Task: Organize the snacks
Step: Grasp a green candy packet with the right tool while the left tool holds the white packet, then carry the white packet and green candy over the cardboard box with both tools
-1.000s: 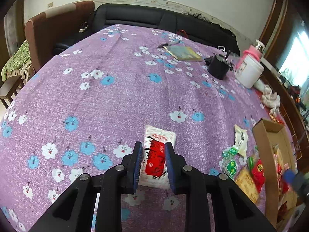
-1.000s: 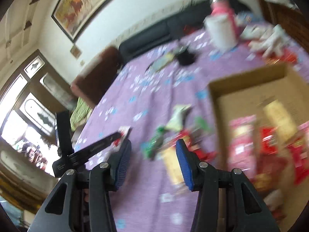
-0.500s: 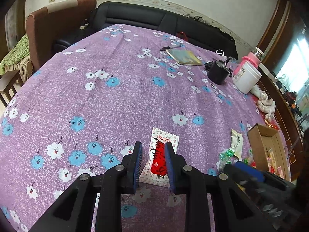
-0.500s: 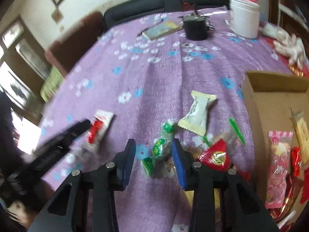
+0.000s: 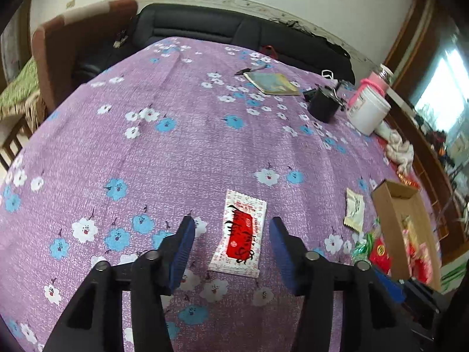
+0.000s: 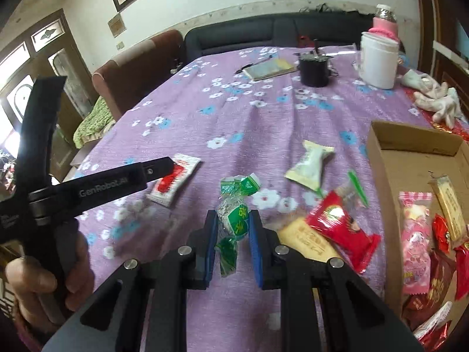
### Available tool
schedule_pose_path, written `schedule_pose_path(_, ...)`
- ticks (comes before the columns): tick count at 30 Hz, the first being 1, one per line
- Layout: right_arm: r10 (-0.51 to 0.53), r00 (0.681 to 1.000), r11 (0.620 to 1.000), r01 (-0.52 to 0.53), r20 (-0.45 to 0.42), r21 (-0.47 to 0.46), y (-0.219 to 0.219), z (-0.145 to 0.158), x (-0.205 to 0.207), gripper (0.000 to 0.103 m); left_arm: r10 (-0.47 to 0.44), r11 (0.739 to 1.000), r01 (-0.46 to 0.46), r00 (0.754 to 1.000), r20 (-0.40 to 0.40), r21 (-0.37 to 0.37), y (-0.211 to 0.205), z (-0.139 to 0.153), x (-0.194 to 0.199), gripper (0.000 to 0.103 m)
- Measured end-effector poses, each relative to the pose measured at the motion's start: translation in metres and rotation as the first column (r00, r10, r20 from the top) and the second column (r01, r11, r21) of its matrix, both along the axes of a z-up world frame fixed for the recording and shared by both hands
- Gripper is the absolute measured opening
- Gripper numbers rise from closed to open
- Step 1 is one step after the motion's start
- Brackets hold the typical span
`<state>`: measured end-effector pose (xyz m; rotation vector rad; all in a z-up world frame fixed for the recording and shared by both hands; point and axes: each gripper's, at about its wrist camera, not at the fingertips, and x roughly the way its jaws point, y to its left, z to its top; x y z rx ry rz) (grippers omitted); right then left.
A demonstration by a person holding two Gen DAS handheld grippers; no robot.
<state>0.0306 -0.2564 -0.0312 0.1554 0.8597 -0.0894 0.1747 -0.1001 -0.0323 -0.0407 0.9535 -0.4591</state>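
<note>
The left gripper (image 5: 231, 243) is seen with its jaws opening, the blue pads standing clear on either side of a white-and-red snack packet (image 5: 241, 238), which lies flat and untouched on the purple floral tablecloth (image 5: 164, 158); in the right wrist view the same packet (image 6: 173, 178) is seen just beyond the tip of the left gripper, whose handle is held by a hand (image 6: 44, 275) at the lower left; the right gripper (image 6: 233, 234) is clenched on a green-wrapped candy (image 6: 236, 220), the pads pressed against its wrapper on both sides; a second green candy (image 6: 241, 184) lies just beyond it; a cream-coloured packet (image 6: 310, 168) lies further off toward the cardboard box (image 6: 381, 158); a red packet (image 6: 340, 220) and a tan biscuit packet (image 6: 307, 239) lie close together just beside the box's near wall; inside the box a pink packet (image 6: 414, 228) and several red ones are gathered; a white tub (image 6: 378, 58) and a black container (image 6: 314, 72) stand at the far end of the table.
</note>
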Motion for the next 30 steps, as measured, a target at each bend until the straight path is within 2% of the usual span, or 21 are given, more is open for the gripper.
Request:
schedule_pose_path(3,0.013,1.000,0.999,-0.013,0.007,0.046,-0.008,-0.001,-0.002,0.020,-0.024,0.996,0.021,0.999,0.041,0.084,-0.012,-0.004,-0.005,0.055)
schedule_pose_path(4,0.011,1.000,0.999,-0.012,0.016,0.052,-0.011,0.001,-0.002,0.020,-0.033,0.995,0.029,0.999,0.039,0.101,-0.015,-0.007,-0.005,0.050)
schedule_pose_path(5,0.009,1.000,0.998,-0.010,0.029,0.057,-0.013,0.004,-0.004,0.020,-0.035,0.993,0.030,0.999,0.035,0.110,-0.016,-0.009,-0.005,0.034)
schedule_pose_path(6,0.008,0.999,0.998,-0.011,0.042,0.070,-0.015,0.007,-0.006,0.020,-0.037,0.991,0.033,0.999,0.031,0.132,-0.019,-0.013,-0.005,0.031)
schedule_pose_path(13,0.006,0.997,0.995,-0.014,0.078,0.102,-0.016,0.015,-0.012,0.020,-0.059,0.975,0.036,0.993,0.101,0.217,-0.032,-0.020,-0.009,0.031)
schedule_pose_path(18,0.006,0.996,0.995,-0.014,0.092,0.094,-0.015,0.018,-0.013,0.020,-0.038,0.985,0.025,0.996,0.077,0.171,-0.021,-0.016,-0.007,0.032)
schedule_pose_path(21,-0.004,0.995,0.996,-0.005,0.098,0.091,-0.018,0.019,-0.014,0.020,-0.038,0.985,0.027,0.997,0.065,0.171,-0.021,-0.017,-0.007,0.043)
schedule_pose_path(25,-0.016,0.995,0.995,0.006,0.103,0.096,-0.023,0.020,-0.015,0.020,-0.053,0.974,0.030,0.994,0.097,0.223,-0.028,-0.020,-0.011,0.043)
schedule_pose_path(27,-0.019,0.994,0.995,0.008,0.106,0.098,-0.023,0.021,-0.016,0.020,-0.055,0.974,0.030,0.993,0.104,0.225,-0.027,-0.021,-0.012,0.036)
schedule_pose_path(30,-0.015,0.994,0.996,0.004,0.110,0.094,-0.022,0.022,-0.016,0.020,-0.053,0.974,0.026,0.992,0.112,0.224,-0.027,-0.020,-0.013,0.031)
